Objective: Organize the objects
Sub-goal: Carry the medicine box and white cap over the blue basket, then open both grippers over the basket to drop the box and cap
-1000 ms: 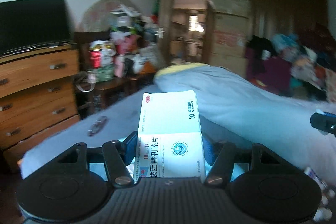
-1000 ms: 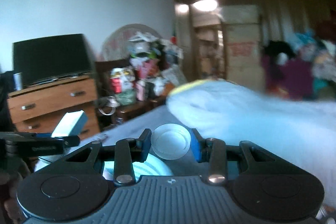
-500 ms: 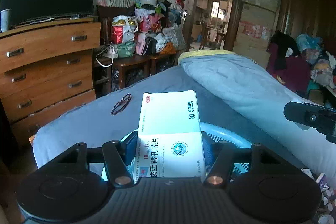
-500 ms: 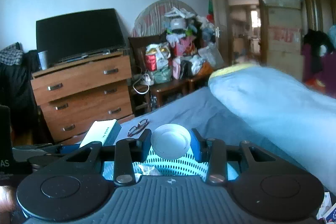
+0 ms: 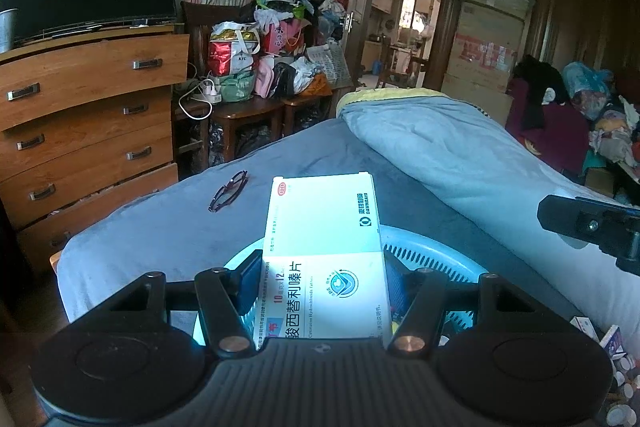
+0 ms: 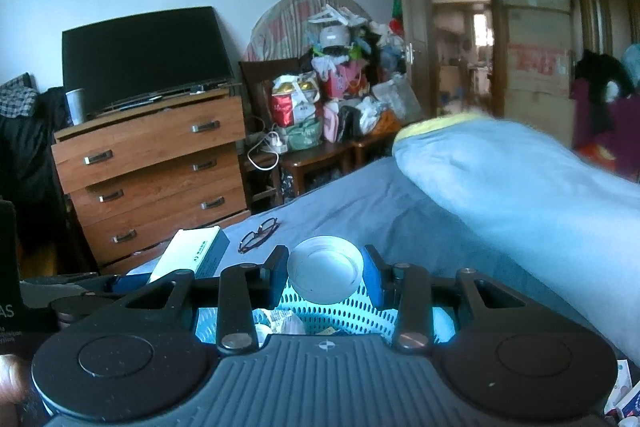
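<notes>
My left gripper [image 5: 323, 269] is shut on a white medicine box [image 5: 324, 223] with blue print, which sticks out forward between the fingers. Under it lies a light blue perforated basket [image 5: 432, 247] on the bed. The right gripper [image 6: 326, 267] is shut on a small white round bottle [image 6: 325, 277], whose flat end faces the camera, above the same basket [image 6: 360, 311]. The basket holds several small items. In the right wrist view the box [image 6: 196, 253] shows at the left. In the left wrist view the right gripper [image 5: 592, 227] shows at the right edge.
A pair of glasses [image 5: 228, 191] lies on the blue sheet beyond the basket. A rolled blue quilt [image 5: 460, 155] runs along the right. A wooden dresser [image 5: 92, 131] with a TV stands left of the bed. Small boxes and bottles [image 5: 612, 347] lie at the lower right.
Both grippers have swung across the bed and now hang over the blue basket, side by side. The dresser and glasses have come into clear view. Each keeps hold of its object.
</notes>
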The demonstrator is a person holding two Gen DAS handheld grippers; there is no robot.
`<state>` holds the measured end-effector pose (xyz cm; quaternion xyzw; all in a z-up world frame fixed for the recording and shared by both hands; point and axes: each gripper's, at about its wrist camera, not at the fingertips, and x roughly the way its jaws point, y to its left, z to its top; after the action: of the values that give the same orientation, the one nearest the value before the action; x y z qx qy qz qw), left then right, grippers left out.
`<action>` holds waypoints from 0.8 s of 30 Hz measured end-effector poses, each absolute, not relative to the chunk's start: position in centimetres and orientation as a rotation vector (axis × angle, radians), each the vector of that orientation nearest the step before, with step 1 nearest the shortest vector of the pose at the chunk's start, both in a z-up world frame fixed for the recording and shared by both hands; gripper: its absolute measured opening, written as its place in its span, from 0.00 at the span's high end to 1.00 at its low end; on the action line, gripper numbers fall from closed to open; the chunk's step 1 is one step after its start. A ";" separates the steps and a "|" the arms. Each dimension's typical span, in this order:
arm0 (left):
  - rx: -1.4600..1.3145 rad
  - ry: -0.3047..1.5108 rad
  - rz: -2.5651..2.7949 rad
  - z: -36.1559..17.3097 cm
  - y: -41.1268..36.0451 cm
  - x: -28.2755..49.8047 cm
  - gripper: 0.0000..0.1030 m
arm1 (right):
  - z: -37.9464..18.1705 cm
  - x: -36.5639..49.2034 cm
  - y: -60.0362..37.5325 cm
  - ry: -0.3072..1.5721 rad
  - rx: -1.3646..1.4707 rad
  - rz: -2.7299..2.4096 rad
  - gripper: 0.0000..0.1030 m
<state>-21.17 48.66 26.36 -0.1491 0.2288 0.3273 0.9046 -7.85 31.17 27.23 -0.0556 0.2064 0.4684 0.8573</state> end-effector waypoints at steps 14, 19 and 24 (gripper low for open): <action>-0.288 0.484 0.669 25.6 48.7 -20.0 0.39 | 26.6 -7.5 31.3 0.455 -0.110 0.982 0.61; -0.268 0.488 0.659 25.5 48.3 -19.6 0.39 | 26.5 -7.7 31.2 0.451 -0.100 0.984 0.53; -0.248 0.468 0.663 26.0 47.7 -19.6 0.37 | 26.6 -7.8 30.2 0.432 -0.082 0.972 0.48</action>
<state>-19.64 47.68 26.03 -0.1203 0.2271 0.3216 0.9113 -7.76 30.25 26.64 -0.0391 0.2061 0.4632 0.8611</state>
